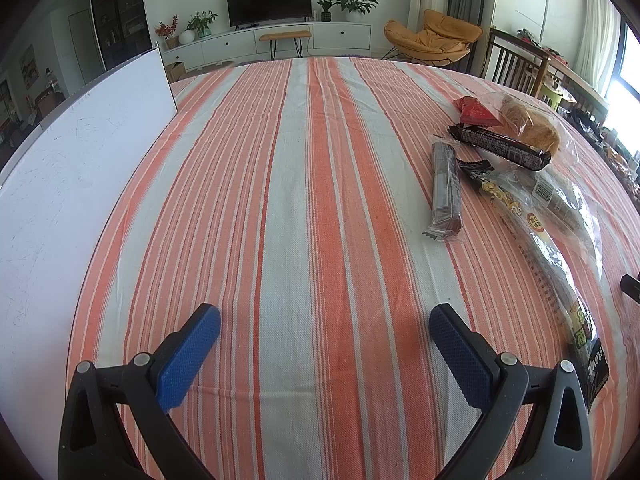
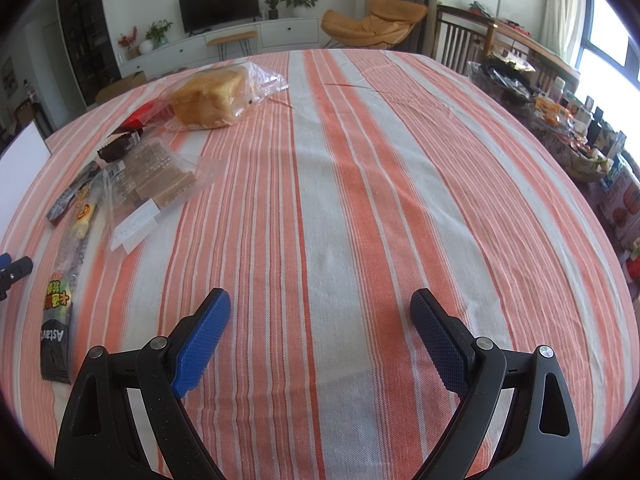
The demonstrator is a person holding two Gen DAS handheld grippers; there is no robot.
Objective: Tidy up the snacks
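Hand-held grippers: two, my left hand-held gripper (image 1: 325, 322) and my right hand-held gripper (image 2: 320, 306), each with two blue pads spread wide.
Bread bags: one, a clear bag of bread (image 2: 210, 96).
Red packets: one red packet (image 1: 476, 111) beside the bread.
Black bars: one black wrapped bar (image 1: 500, 145).
Grey cracker sleeves: one grey sleeve (image 1: 446, 190).
Long snack tubes: one long snack pack (image 2: 66, 272) by my left side.
Clear wafer bags: one bag of brown wafers (image 2: 156, 178).
White boards: one white board (image 1: 68, 168) at the table edge.
Tables: one striped table (image 2: 360, 184).
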